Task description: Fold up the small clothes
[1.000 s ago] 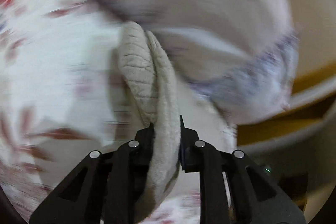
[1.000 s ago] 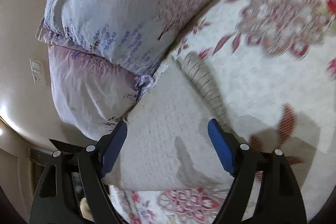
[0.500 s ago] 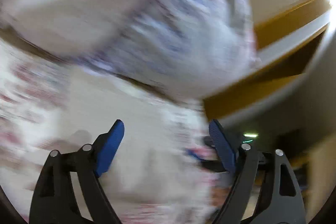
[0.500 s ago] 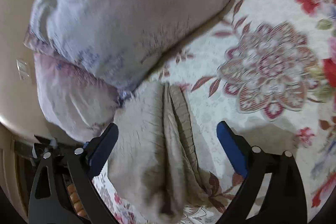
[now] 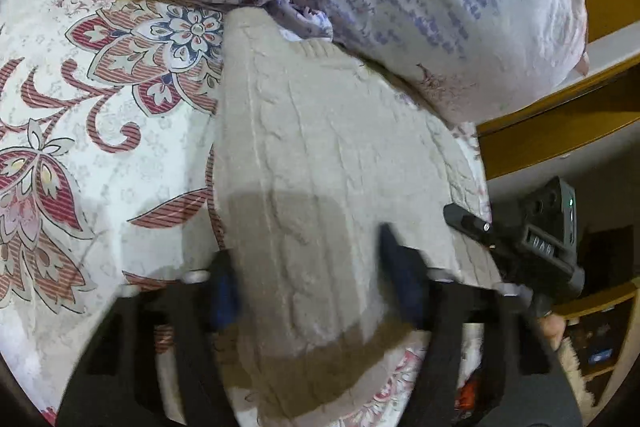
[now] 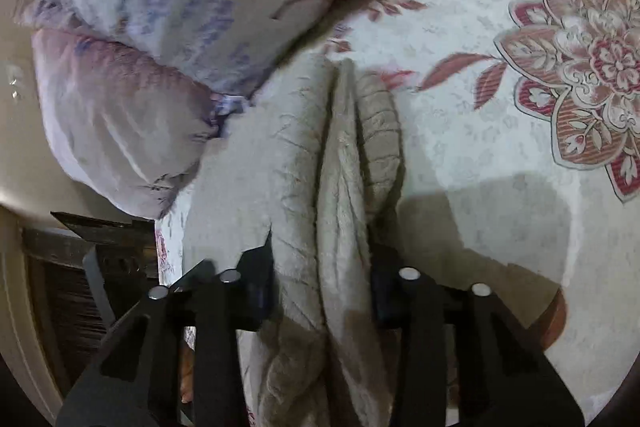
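In the left wrist view the floral bedsheet (image 5: 100,131) fills the left half of the frame, and the cream knit garment (image 5: 320,155) lies across the centre, its long axis running from the top centre, where it meets the pillows (image 5: 440,7), down to the bottom centre. The left gripper (image 5: 312,291) stands over the garment's lower part with its blue-padded fingers spread to either side of the cloth and gripping nothing; they are blurred, so I cannot tell whether they touch the knit. At the right edge of that frame the black body of the other gripper shows just beside the garment's right border. In the right wrist view the pillows sit at the upper left, and the garment's bunched folds rise from the bottom centre toward the middle, with the patterned sheet at the right. The right gripper (image 6: 320,291) has a thick ridge of the knit between its fingers, which appear to be pressed against it, so it probably holds that fold. Judging by this, the right hand is the one already engaged, and the next fold would follow the garment's long axis, away from both claws toward the pillows.
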Demonstrator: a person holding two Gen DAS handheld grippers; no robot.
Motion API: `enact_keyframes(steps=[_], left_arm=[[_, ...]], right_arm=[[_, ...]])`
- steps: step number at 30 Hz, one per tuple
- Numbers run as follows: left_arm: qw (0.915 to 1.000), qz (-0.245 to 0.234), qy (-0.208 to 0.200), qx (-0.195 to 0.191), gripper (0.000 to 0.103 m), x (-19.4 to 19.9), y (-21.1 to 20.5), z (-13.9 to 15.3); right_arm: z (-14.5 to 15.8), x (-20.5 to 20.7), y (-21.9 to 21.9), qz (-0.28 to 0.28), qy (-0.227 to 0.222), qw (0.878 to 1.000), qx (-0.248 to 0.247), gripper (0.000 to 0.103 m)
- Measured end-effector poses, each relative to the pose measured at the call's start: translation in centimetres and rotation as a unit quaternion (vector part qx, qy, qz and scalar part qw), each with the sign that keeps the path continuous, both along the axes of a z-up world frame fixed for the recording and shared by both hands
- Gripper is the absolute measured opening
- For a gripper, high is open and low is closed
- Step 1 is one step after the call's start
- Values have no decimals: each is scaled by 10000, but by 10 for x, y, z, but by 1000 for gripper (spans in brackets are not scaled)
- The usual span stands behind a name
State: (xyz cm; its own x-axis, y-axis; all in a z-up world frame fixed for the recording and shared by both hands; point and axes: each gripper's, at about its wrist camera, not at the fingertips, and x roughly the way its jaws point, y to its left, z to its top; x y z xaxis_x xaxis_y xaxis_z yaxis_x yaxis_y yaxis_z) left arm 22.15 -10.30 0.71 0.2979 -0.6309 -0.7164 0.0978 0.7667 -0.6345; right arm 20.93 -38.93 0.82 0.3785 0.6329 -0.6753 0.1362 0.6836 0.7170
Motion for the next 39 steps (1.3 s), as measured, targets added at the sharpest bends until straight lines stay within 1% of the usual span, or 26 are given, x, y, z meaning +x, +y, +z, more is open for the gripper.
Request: enact_keyframes(steps=[2,3,5,6,7,8,10,11,13,14,15,17,18,20,21,22,25,27,29,31,32,33,35,37,38,39], left_arm=[[9991,-86,-182,-374,37,-8,25,16],[9986,-122,-350,-368,37,-14,33,26],[9974,-115,-695,-132,39,-30,54,42],[9974,-81,-703,116,46,-36,63,43],[9966,25,-687,447,53,-36,67,42],[9924,283,-725,953,56,-44,78,42],[9891,512,-787,1134,69,-56,96,45],[9884,664,-793,1109,71,-65,106,45],[9880,828,-780,1049,75,-80,121,46],[9875,864,-771,1068,76,-82,123,47],[9870,877,-765,1110,77,-85,123,48],[9857,824,-766,1257,78,-102,131,46],[9846,788,-763,1364,81,-111,142,43],[9796,737,-834,1674,88,-122,136,43],[9760,734,-902,1843,98,-134,140,41],[9723,715,-991,1991,100,-142,140,40],[9655,492,-1146,2286,101,-156,129,38],[9645,344,-1135,2362,101,-164,121,35],[9652,200,-1102,2363,101,-168,113,30],[9656,98,-1044,2380,101,-170,105,25],[9660,30,-998,2384,101,-170,100,22],[9656,-16,-963,2413,101,-171,96,18],[9633,-36,-869,2539,101,-171,87,12],[9624,8,-794,2598,101,-171,83,8],[9623,56,-738,2617,101,-172,81,6],[9623,72,-710,2626,101,-172,80,4]], right_arm=[[12,-11,9,52,-222,9997,103,34],[15,-16,16,142,-283,9993,190,34],[19,-25,36,475,-303,9984,60,39],[20,-29,44,535,-291,9980,-195,43],[25,-36,47,313,-419,9963,-682,44],[31,-42,43,40,-563,9944,-889,44],[43,-58,32,-475,-934,9925,-634,44],[45,-63,32,-524,-1024,9927,-375,44],[41,-61,52,-149,-899,9948,-448,44],[34,-56,65,105,-770,9953,-583,41],[28,-55,74,253,-652,9954,-662,14],[21,-56,92,360,-619,9922,-1018,10],[24,-57,89,148,-653,9894,-1290,9],[20,-56,65,-536,-455,9895,-1262,9],[16,-55,56,-686,-341,9883,-1319,10],[14,-53,53,-630,-308,9877,-1395,10],[37,-65,62,-504,-629,9825,-1677,28],[61,-88,66,-485,-1132,9808,-1515,48],[74,-112,74,-324,-1460,9817,-1182,49],[59,-124,89,89,-1226,9883,-905,49],[50,-124,93,201,-1008,9891,-1054,49],[30,-120,100,298,-641,9869,-1448,40],[29,-118,99,25,-776,9850,-1540,36],[43,-130,94,-181,-857,9815,-1701,49],[54,-140,96,-198,-1056,9743,-1979,76],[62,-153,97,-242,-1287,9654,-2254,96]])
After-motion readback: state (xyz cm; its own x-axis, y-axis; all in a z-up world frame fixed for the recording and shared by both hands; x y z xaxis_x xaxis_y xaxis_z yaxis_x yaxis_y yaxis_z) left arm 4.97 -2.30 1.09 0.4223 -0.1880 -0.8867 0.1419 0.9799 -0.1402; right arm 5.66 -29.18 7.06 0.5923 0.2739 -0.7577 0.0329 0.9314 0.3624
